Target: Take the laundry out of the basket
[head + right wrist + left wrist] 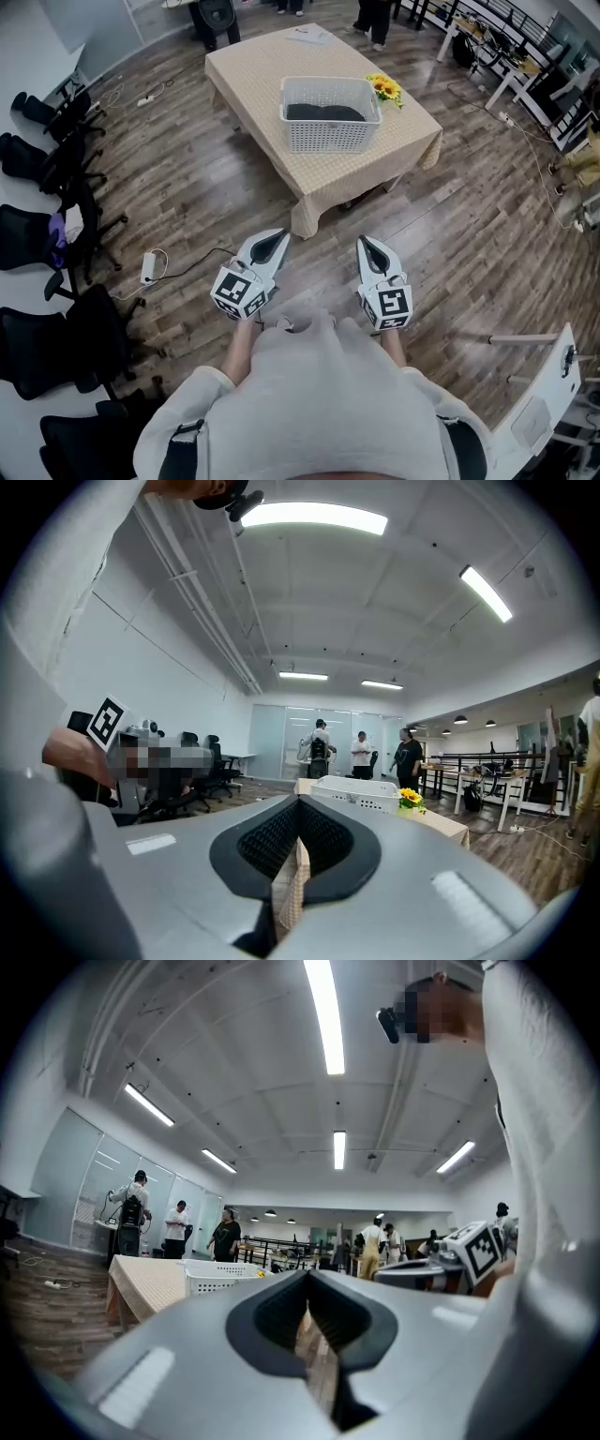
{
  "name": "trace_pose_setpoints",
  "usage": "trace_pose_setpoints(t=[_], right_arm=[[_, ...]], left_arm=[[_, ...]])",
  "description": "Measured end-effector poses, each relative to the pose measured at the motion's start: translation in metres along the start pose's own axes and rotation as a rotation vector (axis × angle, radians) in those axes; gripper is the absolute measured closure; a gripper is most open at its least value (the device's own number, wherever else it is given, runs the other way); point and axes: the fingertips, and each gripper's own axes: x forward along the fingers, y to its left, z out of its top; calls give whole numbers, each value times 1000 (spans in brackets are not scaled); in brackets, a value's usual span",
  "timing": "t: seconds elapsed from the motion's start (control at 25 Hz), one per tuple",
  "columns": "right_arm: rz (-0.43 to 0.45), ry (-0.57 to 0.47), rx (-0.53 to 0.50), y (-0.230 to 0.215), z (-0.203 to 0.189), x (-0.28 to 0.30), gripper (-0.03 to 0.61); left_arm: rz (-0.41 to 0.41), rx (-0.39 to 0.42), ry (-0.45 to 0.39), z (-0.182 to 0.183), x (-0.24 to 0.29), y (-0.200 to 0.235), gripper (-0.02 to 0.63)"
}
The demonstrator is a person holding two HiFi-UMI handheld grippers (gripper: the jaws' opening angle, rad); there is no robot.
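Note:
A white slatted basket [328, 137] stands on a low table [262, 70] covered with a beige checked cloth. Dark laundry [323, 112] lies inside it. Both grippers hang close to the person's chest, well short of the table, over the wooden floor. The left gripper [280, 234] has its jaws together with nothing in them, and so does the right gripper [366, 241]. The left gripper view looks past its closed tips [307, 1274] to the basket [220, 1277] at the left. In the right gripper view the basket [356, 792] sits just beyond the closed tips [298, 801].
Yellow flowers [385, 88] lie on the table right of the basket. Black office chairs [56, 234] line the left side, and a power strip [148, 267] lies on the floor. A white chair [553, 384] stands at lower right. People [375, 19] stand beyond the table.

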Motion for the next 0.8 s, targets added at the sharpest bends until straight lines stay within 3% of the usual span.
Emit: trace_pose_setpoints(t=[0.8], right_arm=[[75, -20, 17, -55, -18, -9, 578]], left_arm=[[82, 10, -10, -5, 50, -35, 606]])
